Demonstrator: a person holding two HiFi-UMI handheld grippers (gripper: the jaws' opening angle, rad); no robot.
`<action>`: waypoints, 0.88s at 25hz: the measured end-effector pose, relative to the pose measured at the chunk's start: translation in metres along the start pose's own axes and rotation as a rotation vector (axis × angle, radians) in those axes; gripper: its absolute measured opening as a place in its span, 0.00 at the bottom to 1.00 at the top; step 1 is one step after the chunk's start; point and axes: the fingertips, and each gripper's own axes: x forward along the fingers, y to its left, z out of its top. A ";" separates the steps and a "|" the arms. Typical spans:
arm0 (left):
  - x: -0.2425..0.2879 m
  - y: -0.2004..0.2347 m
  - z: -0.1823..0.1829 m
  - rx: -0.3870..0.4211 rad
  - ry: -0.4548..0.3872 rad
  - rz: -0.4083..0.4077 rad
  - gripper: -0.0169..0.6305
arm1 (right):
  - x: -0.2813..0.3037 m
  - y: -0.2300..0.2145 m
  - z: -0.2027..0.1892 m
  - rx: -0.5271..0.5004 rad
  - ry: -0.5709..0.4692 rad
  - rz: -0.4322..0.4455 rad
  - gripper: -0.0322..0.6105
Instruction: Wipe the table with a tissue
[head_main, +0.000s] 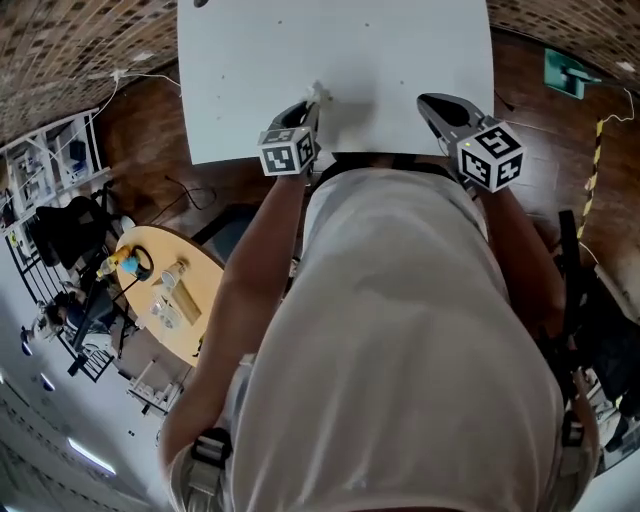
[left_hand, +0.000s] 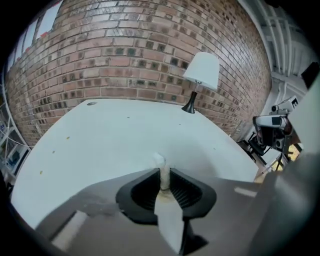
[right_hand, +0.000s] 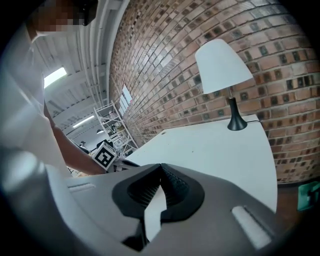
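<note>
The left tongs (left_hand: 164, 171) are shut tight on a tissue (left_hand: 159, 161). The tissue is squashed into a thin twist, and a small white bit pokes out past the tips. The right tongs (right_hand: 160, 168) are shut too, tip against tip, with nothing in them.

From the head view, both tongs are over the near edge of the white table (head_main: 400, 60). The left tongs (head_main: 312, 105) are about the middle of that edge, and the right tongs (head_main: 432, 100) are closer to the right corner. The tissue (head_main: 318, 93) is just in from the near edge. I cannot tell if it touches the table top or hangs a little above it.

A lamp (left_hand: 202, 72) stands at the far edge, close to the brick wall (left_hand: 125, 55). A few tiny specks (left_hand: 41, 172) lie on the table near its left edge.

The picking up looks done, because the tissue is already held. The wiping looks like it has hardly begun, or not begun at all. The tissue is only at the near edge, and most of the table lies past it with no wipe marks to see. What is left, I think, is to press the tissue down and rub it over the whole top, out to the specks and the far edge. The tissue is bunched up small, so each rub may clean only a thin line.
</note>
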 end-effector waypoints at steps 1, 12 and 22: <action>0.003 0.000 0.002 0.010 0.005 -0.001 0.13 | -0.003 -0.004 0.002 0.010 -0.009 -0.021 0.06; 0.017 -0.009 -0.004 0.141 0.044 0.035 0.12 | -0.016 -0.009 -0.013 0.073 -0.021 -0.111 0.06; 0.025 -0.039 -0.003 0.146 0.011 0.027 0.12 | -0.033 -0.019 -0.017 0.068 -0.024 -0.116 0.06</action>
